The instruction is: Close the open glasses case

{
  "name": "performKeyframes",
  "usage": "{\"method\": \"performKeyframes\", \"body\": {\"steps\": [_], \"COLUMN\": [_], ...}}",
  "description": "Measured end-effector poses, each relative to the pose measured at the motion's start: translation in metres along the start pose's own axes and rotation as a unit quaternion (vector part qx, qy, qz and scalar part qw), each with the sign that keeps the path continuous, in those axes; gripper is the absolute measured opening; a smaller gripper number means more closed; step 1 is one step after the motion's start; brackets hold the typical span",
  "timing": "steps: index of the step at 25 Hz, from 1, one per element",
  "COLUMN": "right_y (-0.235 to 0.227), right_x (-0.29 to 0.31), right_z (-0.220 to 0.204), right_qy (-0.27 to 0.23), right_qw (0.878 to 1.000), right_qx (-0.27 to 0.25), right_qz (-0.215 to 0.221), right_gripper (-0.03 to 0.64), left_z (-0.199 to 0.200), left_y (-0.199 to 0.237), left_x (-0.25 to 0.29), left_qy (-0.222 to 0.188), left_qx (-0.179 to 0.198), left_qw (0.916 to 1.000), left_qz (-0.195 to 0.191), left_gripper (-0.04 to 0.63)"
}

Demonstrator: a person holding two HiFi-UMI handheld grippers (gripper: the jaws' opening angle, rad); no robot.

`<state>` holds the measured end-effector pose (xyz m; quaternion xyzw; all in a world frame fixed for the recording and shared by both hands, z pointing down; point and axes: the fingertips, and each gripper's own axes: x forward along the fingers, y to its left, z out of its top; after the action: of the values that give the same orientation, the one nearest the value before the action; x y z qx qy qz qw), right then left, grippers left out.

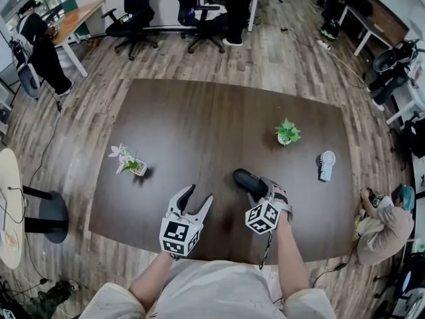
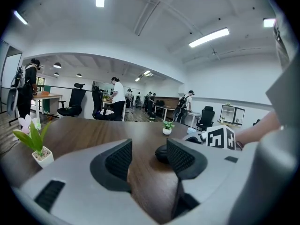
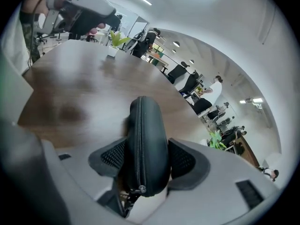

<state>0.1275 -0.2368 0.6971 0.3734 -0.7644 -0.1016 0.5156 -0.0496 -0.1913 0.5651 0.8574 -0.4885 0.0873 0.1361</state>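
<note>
On dark table (image 1: pixel 199 125), glasses case (image 3: pixel 143 135) between wide-apart jaws of right gripper (image 3: pixel 147 157).

Dark brown wood-grain worktop (image 1: pixel 199 125), black zipped glasses case (image 3: pixel 145 125), grey left gripper (image 2: pixel 149 156) and right gripper (image 3: pixel 144 159) with black ribbed fingers (image 2: pixel 119 161), black-and-white square-patterned marker cubes (image 1: pixel 179 234), green plant (image 1: pixel 287 133) in white pot right of the case, white fan (image 1: pixel 326 165)

On the table (image 1: pixel 199 111) are two potted plants (image 1: pixel 131 163) (image 1: pixel 287 133), one glasses case (image 1: pixel 247 178) and one fan (image 1: pixel 326 165). The grippers are two: the left gripper (image 1: pixel 199 195) and the right gripper (image 1: pixel 264 190).
</note>
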Motion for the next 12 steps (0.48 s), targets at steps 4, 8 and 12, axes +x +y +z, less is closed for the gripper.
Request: {"method": "performKeyframes", "body": {"steps": [4,8,12], "right_y": [-0.003,-0.014,-0.029], "right_x": [-0.008,-0.034,-0.072], "right_z": [0.007,0.031,0.067], "right_qy": [-0.021,-0.078,-0.165], "right_qw": [0.999,0.99,0.968], "right_qx": [0.049,0.114,0.188], "right_qz": [0.012,0.013,0.024], "right_gripper": [0.266,0.264,0.261], "left_z": [0.007,0.02,0.041], "left_y": [-0.004,-0.01,-0.019], "left_x": [0.0,0.0,-0.001], "left_qy": [-0.007,-0.02,-0.041], "left_qx": [0.002,-0.001,-0.005], "left_qw": [0.9999,0.9994,0.9974], "left_qz": [-0.01,-0.029,-0.058], "left_gripper": [0.235,0.238,0.248]}}
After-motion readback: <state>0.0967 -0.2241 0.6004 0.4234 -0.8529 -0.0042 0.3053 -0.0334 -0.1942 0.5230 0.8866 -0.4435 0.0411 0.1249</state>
